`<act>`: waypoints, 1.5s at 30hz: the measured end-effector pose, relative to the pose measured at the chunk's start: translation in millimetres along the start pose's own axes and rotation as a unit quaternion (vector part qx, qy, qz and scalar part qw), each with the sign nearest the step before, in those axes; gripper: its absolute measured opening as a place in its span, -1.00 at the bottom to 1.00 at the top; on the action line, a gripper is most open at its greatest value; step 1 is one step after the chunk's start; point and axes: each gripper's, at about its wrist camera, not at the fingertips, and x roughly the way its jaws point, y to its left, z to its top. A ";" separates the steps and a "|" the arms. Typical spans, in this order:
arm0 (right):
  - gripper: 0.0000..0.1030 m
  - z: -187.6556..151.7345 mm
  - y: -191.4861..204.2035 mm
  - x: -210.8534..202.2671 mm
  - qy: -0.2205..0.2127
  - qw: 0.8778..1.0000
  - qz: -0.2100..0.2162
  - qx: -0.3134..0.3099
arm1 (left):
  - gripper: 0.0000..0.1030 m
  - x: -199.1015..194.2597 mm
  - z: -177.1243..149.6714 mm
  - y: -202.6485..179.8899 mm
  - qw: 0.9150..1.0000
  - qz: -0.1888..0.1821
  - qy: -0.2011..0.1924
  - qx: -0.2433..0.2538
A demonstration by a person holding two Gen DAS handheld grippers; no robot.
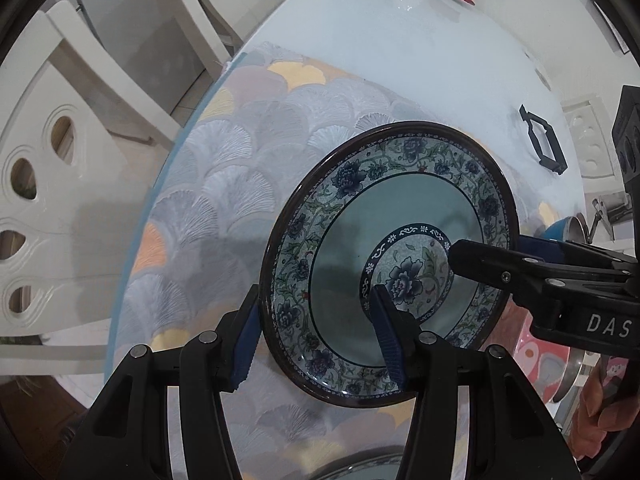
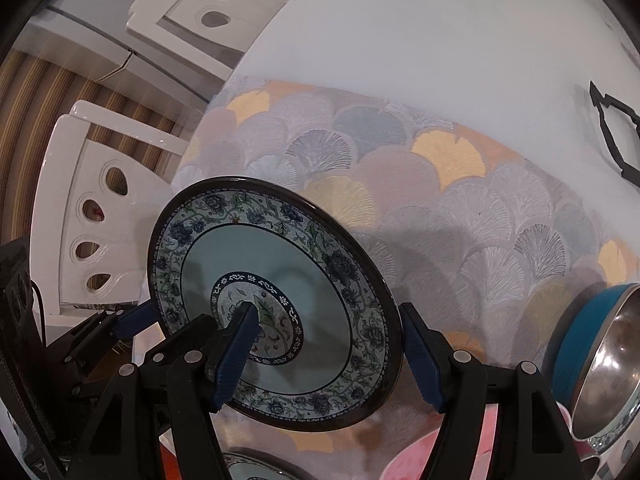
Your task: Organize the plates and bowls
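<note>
Both tools straddle plate point(image 1: 394, 264) rim — lifted.

A round plate point(image 1: 400, 248) with a dark rim, a blue floral border, a plain pale blue-green ring and a flower medallion at its centre is tilted up off the counter, its edges between both pairs of fingers. Right of the right fingers, a blue bowl point(image 2: 596, 364) with a shiny steel inside lies on its side.

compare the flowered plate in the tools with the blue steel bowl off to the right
The round blue-and-white flowered ceramic plate is flat and shallow, while the blue-sided steel bowl is deep. The plate is painted with flowers inside; the bowl is bare shiny metal inside. The plate sits tilted between both tools' fingers, while nothing holds the bowl. Both are round.
</note>
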 end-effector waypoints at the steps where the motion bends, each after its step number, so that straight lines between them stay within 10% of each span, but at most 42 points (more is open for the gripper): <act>1: 0.36 -0.4 2.3 -0.6 -0.001 1.000 0.000 -0.001 | -0.04 -1.5 -1.2 1.2 1.000 0.001 0.000 0.001; 45: 0.37 -120.7 47.1 -30.9 -0.009 0.999 0.021 0.041 | -0.04 -41.8 -109.4 18.0 0.997 -0.026 0.051 0.044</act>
